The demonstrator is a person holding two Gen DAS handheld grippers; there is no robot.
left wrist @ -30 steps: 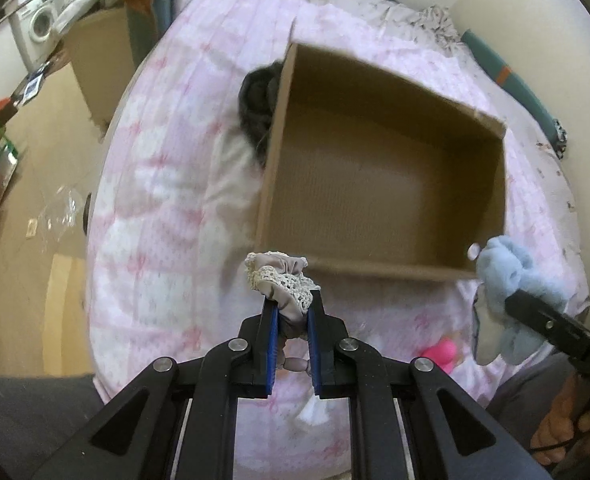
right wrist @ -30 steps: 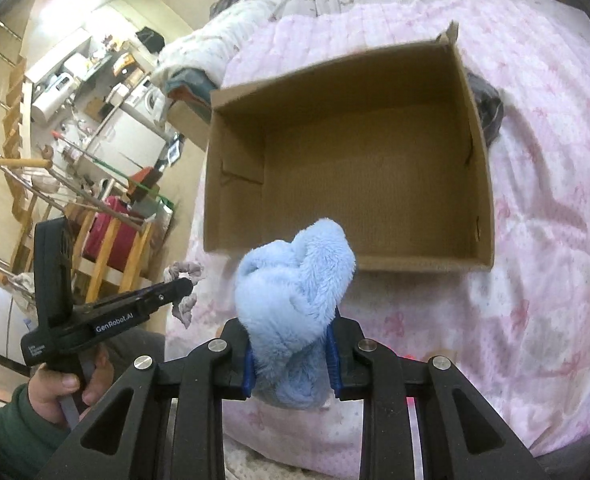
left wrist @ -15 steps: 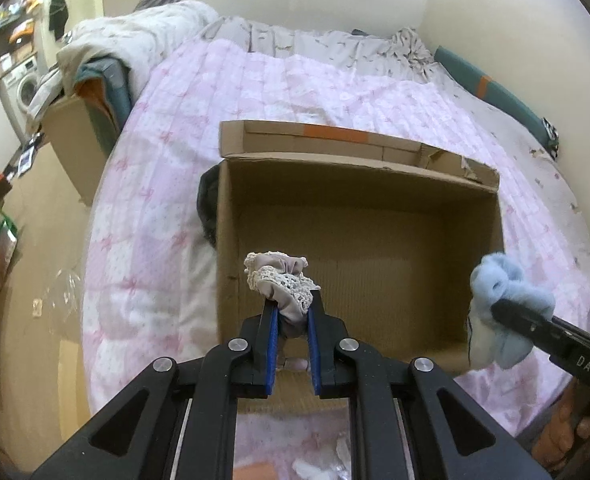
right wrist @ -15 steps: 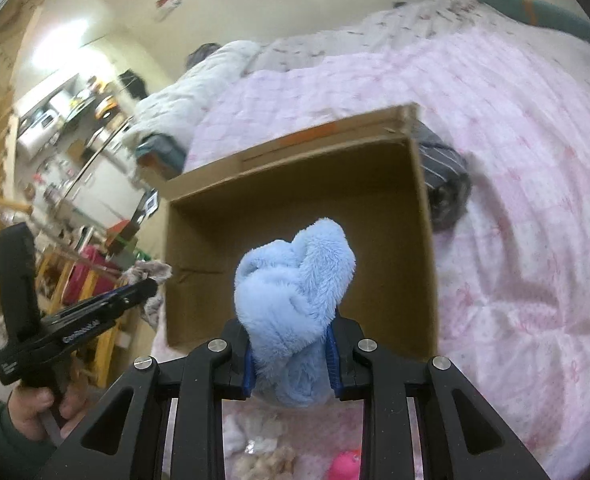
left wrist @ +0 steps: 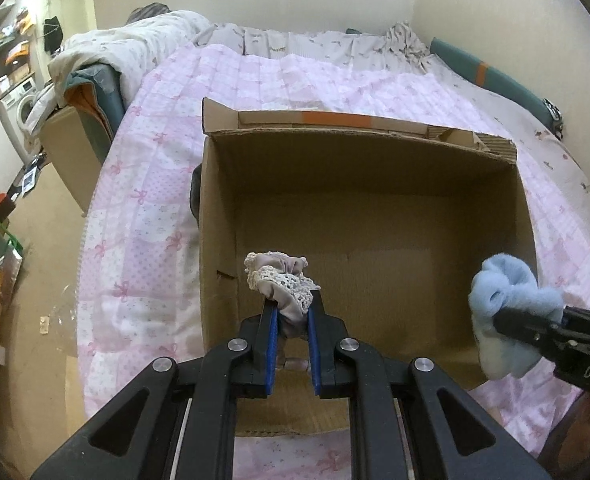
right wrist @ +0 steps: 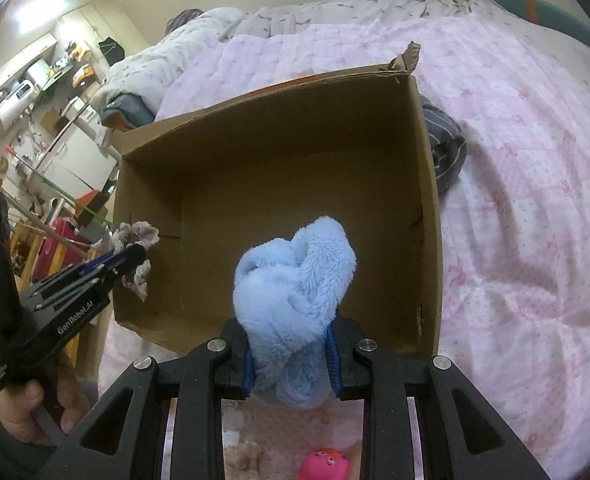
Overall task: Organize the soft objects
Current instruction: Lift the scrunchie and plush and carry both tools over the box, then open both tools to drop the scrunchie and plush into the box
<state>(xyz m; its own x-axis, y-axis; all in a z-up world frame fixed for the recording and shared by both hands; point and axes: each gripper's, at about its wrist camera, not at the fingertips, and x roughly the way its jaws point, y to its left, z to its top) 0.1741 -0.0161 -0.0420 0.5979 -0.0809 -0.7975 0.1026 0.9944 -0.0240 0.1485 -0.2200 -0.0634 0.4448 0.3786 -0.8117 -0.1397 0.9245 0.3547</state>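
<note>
An empty open cardboard box (left wrist: 375, 216) (right wrist: 279, 168) lies on a pink quilted bed. My left gripper (left wrist: 291, 304) is shut on a small beige lace-trimmed fabric piece (left wrist: 281, 282), held over the box's near left part; the same gripper (right wrist: 135, 256) and the fabric piece (right wrist: 137, 236) show at the left of the right wrist view. My right gripper (right wrist: 291, 344) is shut on a fluffy light-blue cloth (right wrist: 295, 276), held above the box's near edge; that gripper (left wrist: 503, 320) and the blue cloth (left wrist: 507, 304) appear at the right in the left wrist view.
A dark striped garment (right wrist: 445, 152) lies against the box's outer wall on the quilt (right wrist: 535, 200). A pink toy (right wrist: 325, 466) and a beige plush (right wrist: 243, 456) lie on the bed below my right gripper. Another carton (left wrist: 71, 148) stands beside the bed, with clutter on the floor.
Both grippers have moved forward from in front of the box to over its near edge and inside, each still holding its piece. The box now fills more of both views.
</note>
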